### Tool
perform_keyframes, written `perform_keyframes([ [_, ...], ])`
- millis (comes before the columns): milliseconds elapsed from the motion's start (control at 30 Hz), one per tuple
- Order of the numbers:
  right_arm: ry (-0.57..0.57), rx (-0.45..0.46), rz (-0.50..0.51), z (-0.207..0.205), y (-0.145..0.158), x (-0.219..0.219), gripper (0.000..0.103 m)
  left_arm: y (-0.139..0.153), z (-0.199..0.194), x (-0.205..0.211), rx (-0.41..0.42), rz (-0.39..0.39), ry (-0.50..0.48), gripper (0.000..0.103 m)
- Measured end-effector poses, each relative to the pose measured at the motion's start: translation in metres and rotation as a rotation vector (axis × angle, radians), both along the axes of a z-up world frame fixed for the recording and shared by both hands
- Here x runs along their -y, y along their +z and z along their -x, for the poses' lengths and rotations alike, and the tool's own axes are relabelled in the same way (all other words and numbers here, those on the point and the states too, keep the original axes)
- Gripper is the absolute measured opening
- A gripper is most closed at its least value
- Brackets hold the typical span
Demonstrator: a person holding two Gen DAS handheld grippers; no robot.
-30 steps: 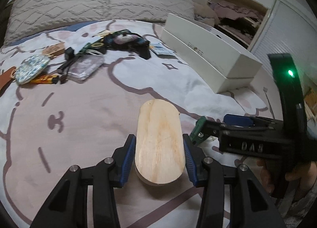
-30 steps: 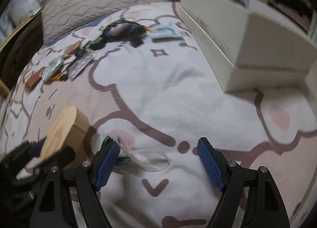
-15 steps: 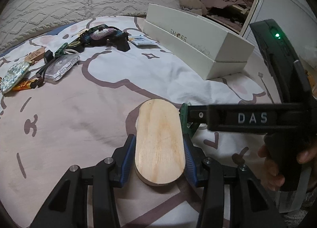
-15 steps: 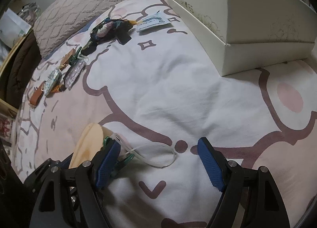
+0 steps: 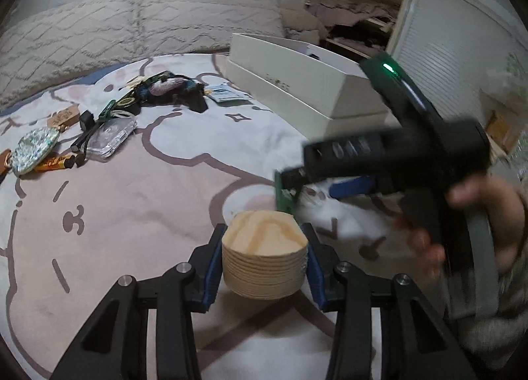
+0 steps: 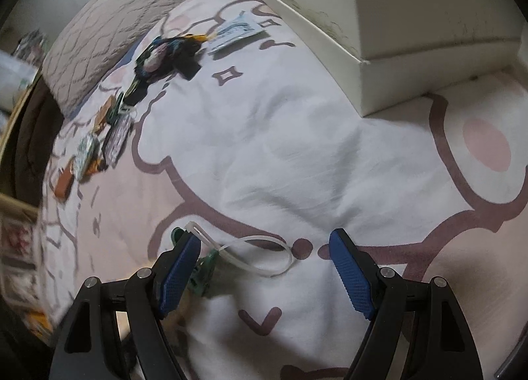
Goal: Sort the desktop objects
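My left gripper [image 5: 264, 258] is shut on an oval plywood block [image 5: 264, 259], held above the bedspread and tilted so its layered edge faces me. My right gripper [image 6: 264, 271] is open, low over the bedspread. A green tag with a clear plastic loop [image 6: 254, 253] lies between its fingers, nearer the left finger [image 6: 178, 276]. In the left wrist view the right gripper's body [image 5: 396, 155] crosses in front, with the green tag [image 5: 284, 191] under its tip.
A white shoe box [image 5: 297, 83] [image 6: 412, 17] stands at the far right. A cluster of small items lies far left: a clear case [image 5: 110, 135], a shell-pattern pouch [image 5: 33, 149], a dark keychain bundle [image 5: 168, 89], a blue packet [image 5: 224, 92]. Pillows [image 5: 132, 23] line the back.
The left gripper has lifted and tilted the wooden block, so its edge now shows. The right gripper has moved forward over the green tag and loop, still open.
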State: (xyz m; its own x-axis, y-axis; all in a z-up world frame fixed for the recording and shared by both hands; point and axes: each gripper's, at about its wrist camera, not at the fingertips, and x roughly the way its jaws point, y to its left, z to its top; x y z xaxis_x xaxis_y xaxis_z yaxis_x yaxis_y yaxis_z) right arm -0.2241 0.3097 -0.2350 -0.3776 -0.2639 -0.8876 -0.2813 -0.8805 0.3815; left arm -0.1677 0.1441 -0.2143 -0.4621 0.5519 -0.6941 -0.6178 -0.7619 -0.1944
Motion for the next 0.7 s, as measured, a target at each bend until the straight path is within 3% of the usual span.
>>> perform_keyframes([
  [267, 0.012, 0.017, -0.004, 0.002, 0.0, 0.005, 0.086, 0.012, -0.014, -0.014, -0.083, -0.042, -0.061, 0.044],
  [333, 0.01, 0.02, 0.001, 0.003, 0.0, 0.004, 0.086, 0.012, -0.013, -0.02, -0.1, -0.018, -0.074, 0.044],
  [567, -0.016, 0.03, 0.049, 0.002, 0.003, -0.003, 0.086, -0.003, -0.001, -0.03, -0.054, 0.015, -0.06, 0.044],
  [700, -0.019, -0.009, 0.062, -0.007, 0.017, -0.004, 0.086, -0.001, -0.005, -0.024, -0.056, 0.017, -0.056, 0.044],
])
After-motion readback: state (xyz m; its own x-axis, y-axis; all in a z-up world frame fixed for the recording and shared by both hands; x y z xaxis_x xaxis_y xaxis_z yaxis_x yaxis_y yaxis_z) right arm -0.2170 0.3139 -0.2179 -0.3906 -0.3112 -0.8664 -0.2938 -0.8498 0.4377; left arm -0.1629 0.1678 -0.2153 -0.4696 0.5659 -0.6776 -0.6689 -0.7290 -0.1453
